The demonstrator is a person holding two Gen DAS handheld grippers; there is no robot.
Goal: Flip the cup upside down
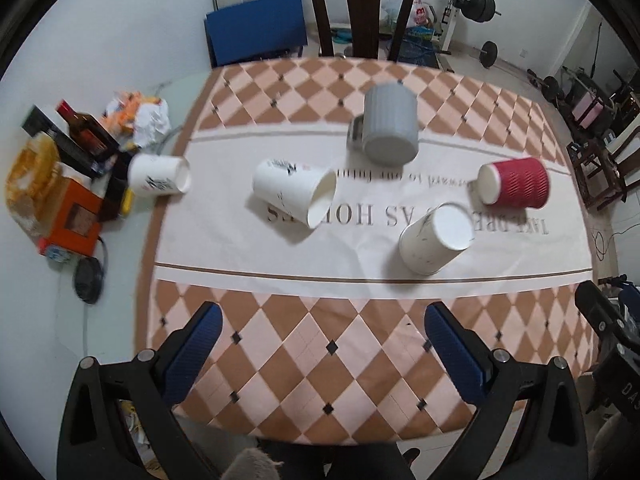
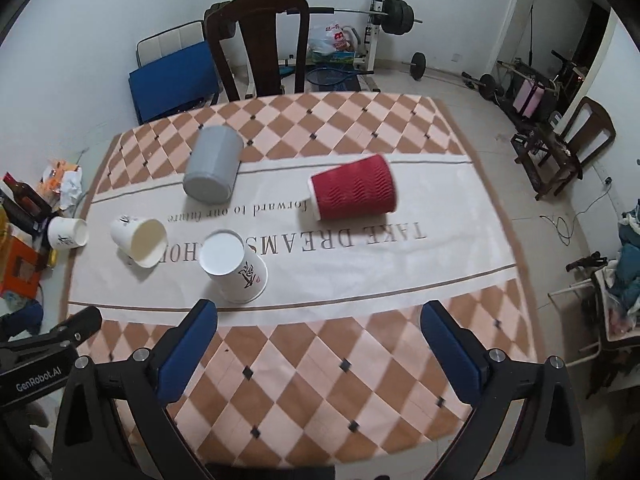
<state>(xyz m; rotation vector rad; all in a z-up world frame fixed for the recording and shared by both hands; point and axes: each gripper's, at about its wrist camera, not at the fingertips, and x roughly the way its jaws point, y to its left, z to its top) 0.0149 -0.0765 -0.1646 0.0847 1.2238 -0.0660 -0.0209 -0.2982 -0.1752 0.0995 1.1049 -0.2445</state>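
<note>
Several cups sit on the checkered tablecloth (image 1: 304, 344). A grey ribbed mug (image 1: 390, 130) (image 2: 214, 170) stands upside down. A red ribbed paper cup (image 1: 516, 186) (image 2: 354, 188) lies on its side. One white paper cup (image 1: 436, 238) (image 2: 236, 266) stands upside down. Another white cup (image 1: 294, 198) (image 2: 140, 242) lies on its side, mouth toward me. A third white cup (image 1: 160, 176) (image 2: 68, 232) lies at the cloth's left edge. My left gripper (image 1: 322, 328) and right gripper (image 2: 320, 326) are open and empty, above the cloth's near part.
Clutter sits on the table's left: an orange box (image 1: 74, 218), a dark bottle (image 1: 86, 128), crumpled paper (image 1: 150, 120), a black disc (image 1: 88, 280). A dark wooden chair (image 1: 362, 12) stands behind the table. Gym weights (image 2: 396, 16) stand further back.
</note>
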